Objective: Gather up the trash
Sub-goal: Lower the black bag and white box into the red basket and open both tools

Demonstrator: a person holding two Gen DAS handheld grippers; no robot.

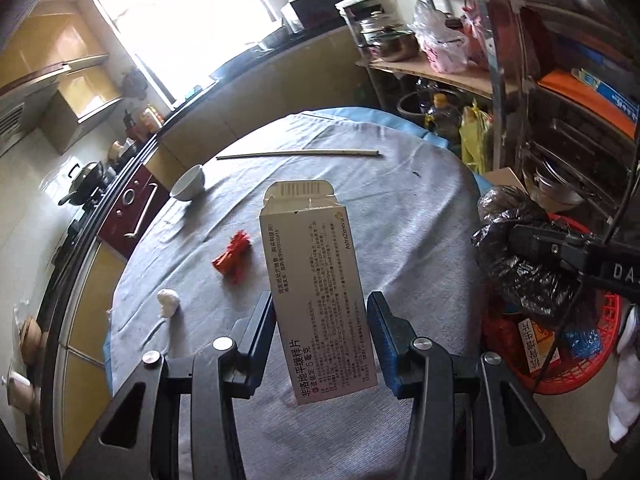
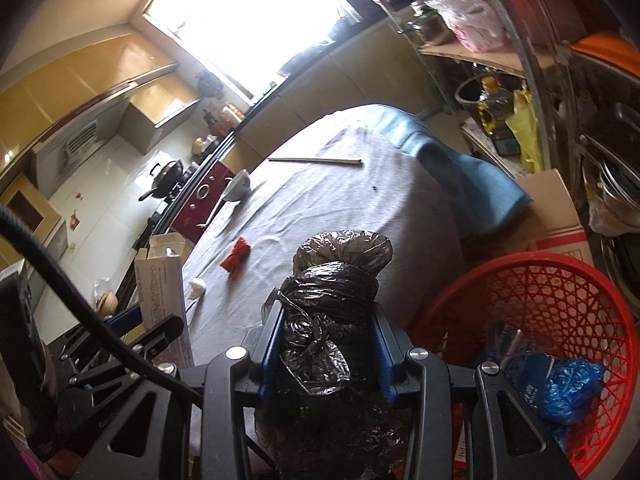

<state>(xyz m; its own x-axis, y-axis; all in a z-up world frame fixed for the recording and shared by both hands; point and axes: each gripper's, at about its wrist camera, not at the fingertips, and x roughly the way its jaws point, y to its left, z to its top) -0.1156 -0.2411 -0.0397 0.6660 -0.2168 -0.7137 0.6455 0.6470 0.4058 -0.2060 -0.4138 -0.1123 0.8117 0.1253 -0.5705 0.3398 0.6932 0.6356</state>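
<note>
The left tongs [image 1: 322, 332] grasp a white medicine box [image 1: 320, 280] by its long sides, its torn flap end pointing away, held above the surface [image 1: 400, 220]. The right tongs [image 2: 328, 340] are clenched on a crumpled black plastic bag [image 2: 332, 300], which bulges out past their tips. Just right of the right tongs sits a red basket [image 2: 540, 280] holding a blue plastic wrapper [image 2: 568, 388].

Ahead of the left tongs and a little to their left, a red wrapper [image 1: 234, 256] lies on the grey cloth covering the surface, and a white crumpled wad [image 1: 168, 300] lies nearer, further left. Beyond these stand a white bowl [image 1: 189, 184] and, farthest off, a pair of chopsticks [image 1: 298, 154] laid crosswise.
</note>
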